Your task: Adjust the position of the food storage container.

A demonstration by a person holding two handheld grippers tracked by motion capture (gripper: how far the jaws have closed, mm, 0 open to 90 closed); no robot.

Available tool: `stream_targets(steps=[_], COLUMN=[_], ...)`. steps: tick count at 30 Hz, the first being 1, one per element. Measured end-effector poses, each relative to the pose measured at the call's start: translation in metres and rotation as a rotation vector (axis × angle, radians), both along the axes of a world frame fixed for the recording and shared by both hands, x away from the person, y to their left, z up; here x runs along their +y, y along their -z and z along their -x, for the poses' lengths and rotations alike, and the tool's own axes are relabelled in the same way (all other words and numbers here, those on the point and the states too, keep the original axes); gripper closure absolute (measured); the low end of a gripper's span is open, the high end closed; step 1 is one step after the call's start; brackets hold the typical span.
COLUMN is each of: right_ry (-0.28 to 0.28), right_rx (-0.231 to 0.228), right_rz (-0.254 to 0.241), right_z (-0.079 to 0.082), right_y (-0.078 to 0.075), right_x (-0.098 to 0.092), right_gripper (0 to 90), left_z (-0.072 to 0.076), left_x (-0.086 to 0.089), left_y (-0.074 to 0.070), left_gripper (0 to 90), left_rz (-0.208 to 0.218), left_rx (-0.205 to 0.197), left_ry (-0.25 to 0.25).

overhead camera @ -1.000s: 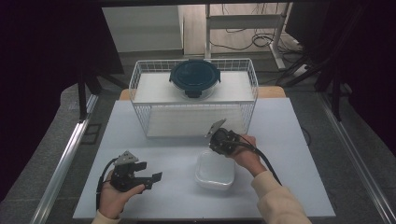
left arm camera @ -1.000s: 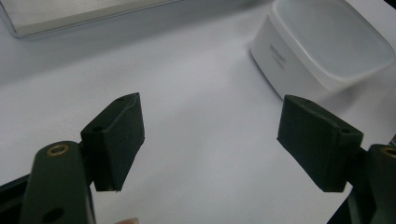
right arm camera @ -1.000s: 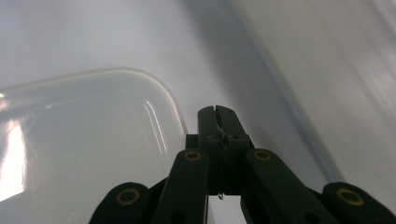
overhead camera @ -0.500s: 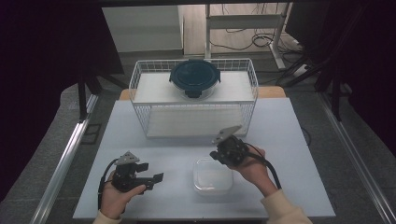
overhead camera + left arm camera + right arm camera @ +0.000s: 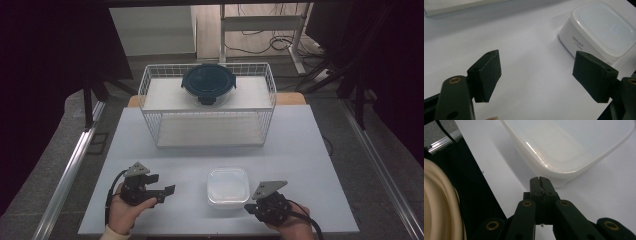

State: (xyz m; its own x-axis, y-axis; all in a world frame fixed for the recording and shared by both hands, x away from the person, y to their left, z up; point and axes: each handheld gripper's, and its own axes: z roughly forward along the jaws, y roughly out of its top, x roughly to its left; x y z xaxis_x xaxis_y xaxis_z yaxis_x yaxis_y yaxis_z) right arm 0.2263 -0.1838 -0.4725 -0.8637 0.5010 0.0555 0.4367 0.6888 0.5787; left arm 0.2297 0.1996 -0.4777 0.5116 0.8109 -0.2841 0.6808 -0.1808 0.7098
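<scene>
White and matt, the flat rectangular bench [image 5: 150, 145] takes up most of the high view, its long edges running out to grey floor and a metal rail on the left. At its far side stands a white wire basket with a grid wall [image 5: 150, 90], boxy and open-topped, with a round dark-blue lidded container [image 5: 207, 84] resting on its upper shelf. The whole front half of the bench lies bare, a broad smooth strip between the basket and the near edge.

On that strip sits a square white plastic box with rounded corners and a translucent lid [image 5: 228, 187], glossy on top and well apart from the basket. In the left gripper view the same box [image 5: 599, 30] lies ahead and to the right, a line of small print on its side wall.

The left tool [image 5: 165, 191] is held low near the front edge, well to the left of the box, its two blocky black pads standing wide apart with nothing but bare bench between them. The right tool [image 5: 248, 207] sits just beside the box's near right corner, close to the bench's front edge; in the right gripper view the right tool's [image 5: 540, 181] slim black tips are pressed together with nothing between them, pointing at the box's rounded wall, and I cannot tell whether they touch it.
</scene>
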Motion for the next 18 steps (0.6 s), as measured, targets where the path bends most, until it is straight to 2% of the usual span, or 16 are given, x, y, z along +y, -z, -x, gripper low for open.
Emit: stream_targets(steps=[2,9,15,18], right_ry=[-0.006,0.026,0.072,0.104], right_rx=[0.000,-0.019,-0.038,-0.031], right_rz=[0.013,0.031,0.028,0.023], right_z=[0.000,-0.007,-0.022,-0.032], right_y=[0.003,0.006,0.004,0.004], right_x=[0.002,0.006,0.006,0.006], right_gripper=[89.4,89.4,89.4,89.4], left_z=[0.001,0.000,-0.001,-0.001], left_x=[0.002,0.006,0.007,0.007], left_y=[-0.001,-0.001,0.000,0.000], left_gripper=[22.0,22.0,22.0,22.0], left_rz=[0.003,0.003,0.003,0.002], left_rx=[-0.002,-0.004,-0.001,-0.002], left_ry=[-0.003,-0.006,-0.008,-0.008])
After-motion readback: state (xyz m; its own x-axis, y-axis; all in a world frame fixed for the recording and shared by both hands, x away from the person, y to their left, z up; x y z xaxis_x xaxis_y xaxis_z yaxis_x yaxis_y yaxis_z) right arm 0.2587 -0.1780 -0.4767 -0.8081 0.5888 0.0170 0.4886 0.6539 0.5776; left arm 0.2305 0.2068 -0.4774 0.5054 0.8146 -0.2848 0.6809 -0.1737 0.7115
